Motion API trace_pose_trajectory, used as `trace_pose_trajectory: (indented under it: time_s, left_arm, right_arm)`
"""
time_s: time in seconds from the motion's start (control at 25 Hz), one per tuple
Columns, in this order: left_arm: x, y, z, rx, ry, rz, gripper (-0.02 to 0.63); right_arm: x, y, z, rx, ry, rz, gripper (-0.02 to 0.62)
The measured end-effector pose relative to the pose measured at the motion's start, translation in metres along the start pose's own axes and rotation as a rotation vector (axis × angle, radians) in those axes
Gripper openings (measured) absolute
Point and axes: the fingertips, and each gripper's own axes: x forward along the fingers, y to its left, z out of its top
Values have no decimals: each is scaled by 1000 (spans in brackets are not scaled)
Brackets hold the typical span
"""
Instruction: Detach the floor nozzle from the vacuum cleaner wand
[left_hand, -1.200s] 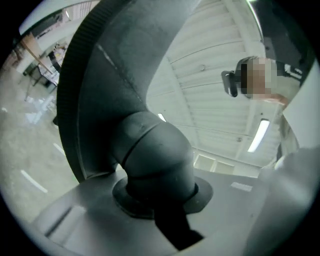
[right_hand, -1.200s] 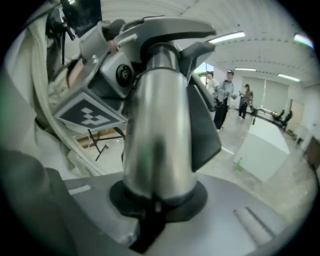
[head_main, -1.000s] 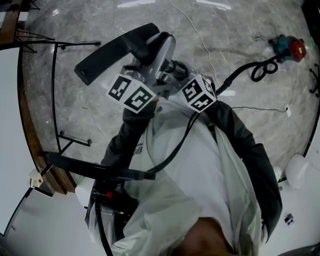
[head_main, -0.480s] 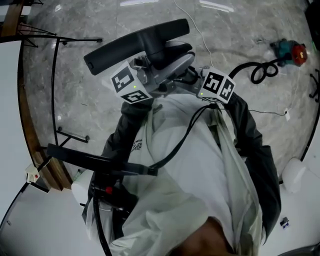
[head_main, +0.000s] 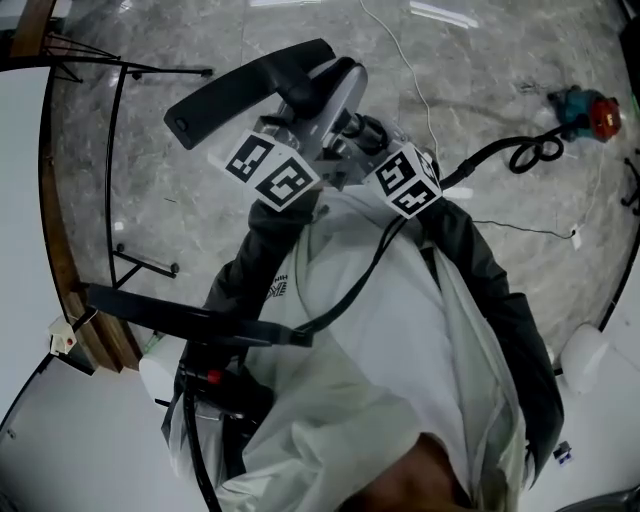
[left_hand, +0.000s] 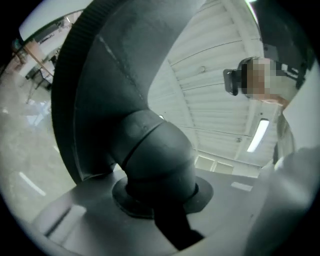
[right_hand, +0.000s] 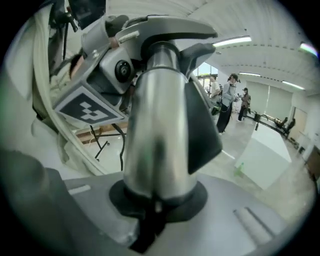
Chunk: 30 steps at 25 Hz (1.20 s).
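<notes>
Underfoot, glossy grey marbled floor (head_main: 480, 100); overhead, white panelled ceiling (left_hand: 210, 75).

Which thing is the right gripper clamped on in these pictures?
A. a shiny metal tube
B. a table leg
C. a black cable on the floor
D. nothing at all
A: in the right gripper view the right gripper has its jaws closed on the shiny metal tube, while the left gripper holds the black nozzle neck.
</notes>
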Motion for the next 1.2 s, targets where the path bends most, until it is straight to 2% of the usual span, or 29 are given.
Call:
trace_pose_trajectory:
  time_s: [0.12,0.24,0.32,0.36,0.4,0.48,0.56,0.72,0.76,0.8,0.88,0.92,0.96,1.04,1.12,1.16,1.2]
  left_arm:
    - [-5,-36,2,56,-25,-238,74]
    - [-18,-81,3,97,-41,-557,75]
    - [-24,-100,5,95,-40,-703,75]
    - [-24,-103,5,81,-40,-730,75]
    - [-21,-102,6,61,-43,-724,75]
    - [-11,-93,5,24,-49,-651,72]
    - [0,-80,6,14,-46,-537,71]
    - [15,-36,10,16,-14,-169,72]
    - [16,-30,13,16,-15,-124,72]
    - [14,-29,15,21,-20,-128,72]
    - [9,-44,21,49,-33,-244,72]
    - [5,-56,22,67,-38,-328,74]
    - [-1,-69,22,84,-42,-420,74]
    - [-12,-97,18,104,-44,-614,74]
    - [-22,-119,14,88,-39,-771,77]
    - [-24,-123,14,73,-41,-810,77]
    - [-24,-121,16,63,-48,-815,77]
  right_arm:
    - [-12,15,2,-54,-35,166,41]
    - [-37,43,2,-81,-58,443,41]
    - [-53,58,3,-64,-69,605,41]
    - [-58,61,4,-47,-73,648,41]
    - [-60,60,3,-29,-72,653,40]
    - [-56,51,3,5,-62,566,40]
    - [-47,36,5,30,-58,401,40]
    - [-27,-5,9,49,-24,-13,40]
    - [-24,-11,10,41,-12,-74,40]
    - [-23,-14,13,29,-12,-106,40]
    - [-24,-11,19,-7,-38,-87,40]
    - [-26,-5,21,-27,-51,-33,41]
    - [-31,4,20,-46,-60,50,40]
    - [-43,29,17,-78,-75,285,41]
    - [-57,49,16,-90,-78,494,43]
    - [-61,54,17,-84,-75,548,43]
    - [-62,55,18,-70,-73,561,43]
